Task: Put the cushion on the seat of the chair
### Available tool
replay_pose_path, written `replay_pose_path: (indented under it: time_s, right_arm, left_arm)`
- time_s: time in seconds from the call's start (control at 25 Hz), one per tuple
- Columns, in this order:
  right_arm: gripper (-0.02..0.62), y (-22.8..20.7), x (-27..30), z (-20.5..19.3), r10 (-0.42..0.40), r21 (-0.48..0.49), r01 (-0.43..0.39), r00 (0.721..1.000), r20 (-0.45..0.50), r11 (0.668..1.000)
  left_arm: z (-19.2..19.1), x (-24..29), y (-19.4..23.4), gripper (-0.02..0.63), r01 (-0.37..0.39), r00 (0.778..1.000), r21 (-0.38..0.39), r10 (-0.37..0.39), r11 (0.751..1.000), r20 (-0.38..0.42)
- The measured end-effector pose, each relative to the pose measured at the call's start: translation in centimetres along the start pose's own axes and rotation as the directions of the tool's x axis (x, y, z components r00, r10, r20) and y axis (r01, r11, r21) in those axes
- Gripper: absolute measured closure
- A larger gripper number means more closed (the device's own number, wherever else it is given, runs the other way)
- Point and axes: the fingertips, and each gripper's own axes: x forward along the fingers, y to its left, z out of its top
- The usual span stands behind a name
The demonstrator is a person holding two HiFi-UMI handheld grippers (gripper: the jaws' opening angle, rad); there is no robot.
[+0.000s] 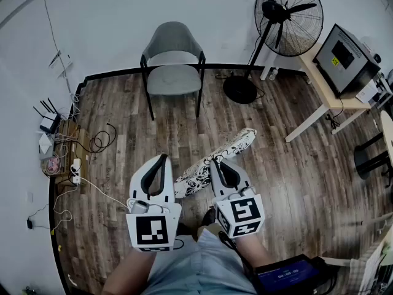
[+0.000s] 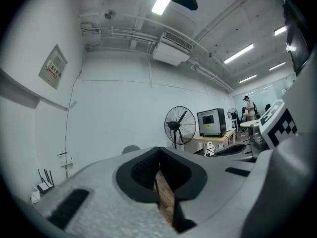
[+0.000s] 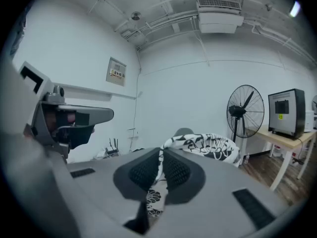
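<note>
The near end of the black-and-white flowery cushion (image 1: 236,143) is hidden behind the right gripper (image 1: 216,162) in the head view. In the right gripper view the cushion covers the grey round-backed chair (image 3: 184,131), so only the top of its back shows. The words on the framed wall sign (image 3: 117,73) are too small to read.

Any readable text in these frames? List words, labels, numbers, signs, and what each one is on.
Nothing reads clearly.
Framed white wall sign: red print, too small to read.
Yellow sticker on the black box-shaped machine: too small to read.
Dark blue-lit screen by the person's right leg: timer-like digits, too blurred to read.
</note>
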Motion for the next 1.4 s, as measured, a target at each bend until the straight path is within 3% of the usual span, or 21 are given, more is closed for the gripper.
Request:
replay_pose_path:
  time_s: [0.52,0.76,1.04,1.4]
  right_arm:
    - [0.58,0.5,0.5,0.1,-0.013,0.009,0.013,1.0,0.002,1.0]
    - [0.58,-1.5,2.1,0.2,-0.023,0.012,0.023,1.0,0.005,1.0]
    - [0.58,-6.4,8.0,-0.4,-0.035,0.01,0.035,0.999,-0.017,0.999]
    - [0.58,-12.8,18.8,-0.6,0.045,0.03,-0.043,0.996,-0.075,0.999]
  left_arm:
    - [-0.9,-0.5,1.2,0.601,0.0,1.0,0.011,0.001,1.0,-0.006]
    - [-2.2,1.6,1.2,0.601,-0.004,0.999,-0.007,0.004,1.0,-0.046]
    - [-4.6,8.5,2.5,0.601,-0.017,0.994,-0.016,0.016,1.0,-0.108]
    - [-5.0,21.4,5.0,0.601,-0.047,0.987,0.009,0.048,0.999,-0.153]
